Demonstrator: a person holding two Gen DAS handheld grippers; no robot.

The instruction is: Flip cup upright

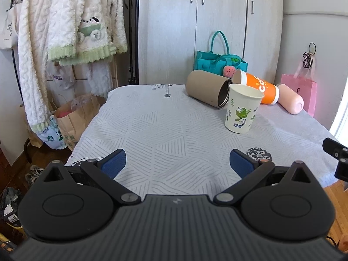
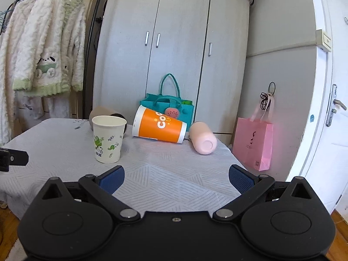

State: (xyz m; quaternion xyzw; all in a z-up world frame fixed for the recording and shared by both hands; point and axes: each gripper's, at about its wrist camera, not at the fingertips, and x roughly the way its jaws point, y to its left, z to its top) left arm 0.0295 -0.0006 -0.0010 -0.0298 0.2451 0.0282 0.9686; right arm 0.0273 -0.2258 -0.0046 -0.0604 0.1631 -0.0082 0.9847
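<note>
Paper cup [image 2: 109, 138] stands mouth-up on the worktop [image 2: 174, 174] in front of the toppled orange cup [image 2: 159, 127], so flip looks done; both left claw [image 1: 177, 164] and right claw [image 2: 176, 179] spread, holding nothing, backed off.

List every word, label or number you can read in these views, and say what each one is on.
"co": white letters on the orange plastic cup lying on its side; the rest is cut off.
Blue characters low on the upright white paper cup with green leaves: too blurred to read.
Dark logo on the pink paper gift bag: too small to read.
</note>
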